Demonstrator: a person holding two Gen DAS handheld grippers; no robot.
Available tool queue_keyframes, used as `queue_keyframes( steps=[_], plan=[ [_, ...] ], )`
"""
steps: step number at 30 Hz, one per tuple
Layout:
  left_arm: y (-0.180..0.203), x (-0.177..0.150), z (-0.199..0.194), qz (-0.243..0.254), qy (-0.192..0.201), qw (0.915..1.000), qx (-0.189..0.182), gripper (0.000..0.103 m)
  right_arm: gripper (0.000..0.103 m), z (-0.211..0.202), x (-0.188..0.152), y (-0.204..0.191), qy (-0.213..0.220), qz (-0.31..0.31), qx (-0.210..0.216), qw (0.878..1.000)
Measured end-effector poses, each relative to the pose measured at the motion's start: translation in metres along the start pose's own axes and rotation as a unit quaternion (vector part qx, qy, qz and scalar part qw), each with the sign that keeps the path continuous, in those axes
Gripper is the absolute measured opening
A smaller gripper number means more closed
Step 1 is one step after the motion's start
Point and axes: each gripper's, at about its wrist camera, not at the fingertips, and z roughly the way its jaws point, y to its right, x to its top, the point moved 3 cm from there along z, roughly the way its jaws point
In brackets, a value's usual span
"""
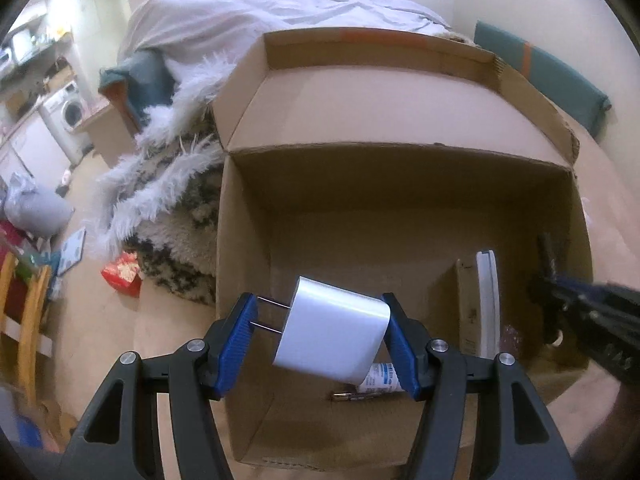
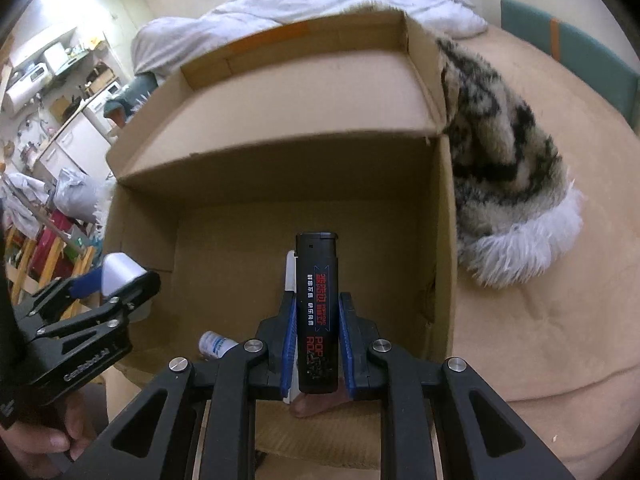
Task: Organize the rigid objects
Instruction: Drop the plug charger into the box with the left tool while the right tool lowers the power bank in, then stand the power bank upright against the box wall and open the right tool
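Left wrist: left gripper [image 1: 320, 334] angled down w/ charger [image 1: 334, 330], over box [image 1: 248, 264].

Two tools were in view — the left tool [image 1: 320, 328] and the right tool [image 2: 316, 344]. There were one cardboard box [image 1: 248, 240], one white charger [image 1: 334, 332], one black lighter [image 2: 317, 312], one small white tube [image 2: 216, 345] — and one flat white pack [image 1: 486, 304].
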Motion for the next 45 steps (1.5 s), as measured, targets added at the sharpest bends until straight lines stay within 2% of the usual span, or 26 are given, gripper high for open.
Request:
queue_keyframes(
  steps=[7,16,22,26,28,29,31,32,34,35,45],
  plan=[
    [-0.003,0.0,0.01,-0.032,-0.027,0.999,-0.016,0.059,0.021,0.016,-0.005,0.003,-0.03,0.009,-0.011,0.999],
    [-0.002,0.0,0.007,-0.027,-0.018,0.9994,-0.016,0.058,0.021,0.026,-0.003,-0.002,-0.045,0.006,-0.017,0.999],
    [0.005,0.002,0.002,-0.015,-0.006,0.9995,-0.027,0.058,0.021,0.029,-0.001,-0.002,-0.044,0.002,-0.016,0.999],
    [0.009,0.003,-0.002,-0.003,0.0,0.9997,-0.023,0.059,0.021,0.025,0.001,-0.002,-0.033,0.007,0.0,0.999],
    [0.01,0.003,-0.004,-0.001,-0.003,0.9997,-0.023,0.063,0.021,0.022,0.003,-0.001,-0.026,0.01,0.006,1.0],
    [0.01,0.003,-0.004,-0.001,-0.006,0.9997,-0.024,0.065,0.023,0.022,0.004,0.0,-0.025,0.015,0.009,1.0],
    [0.009,0.002,-0.006,-0.004,-0.012,0.9997,-0.023,0.071,0.042,0.021,0.005,0.001,-0.025,0.022,0.017,0.999],
    [0.009,0.002,-0.007,-0.006,-0.012,0.9996,-0.026,0.071,0.047,0.02,0.005,0.0,-0.023,0.024,0.033,0.999],
    [0.008,0.002,-0.01,-0.009,-0.012,0.9994,-0.032,0.072,0.068,0.017,0.006,-0.006,-0.017,0.017,0.045,0.999],
    [0.008,0.003,-0.011,-0.009,-0.012,0.9994,-0.033,0.072,0.073,0.015,0.006,-0.009,-0.01,0.009,0.041,0.999],
    [0.002,0.004,-0.012,-0.018,-0.011,0.9993,-0.03,0.073,0.075,0.007,0.008,-0.007,0.004,0.017,0.048,0.999]
  ],
)
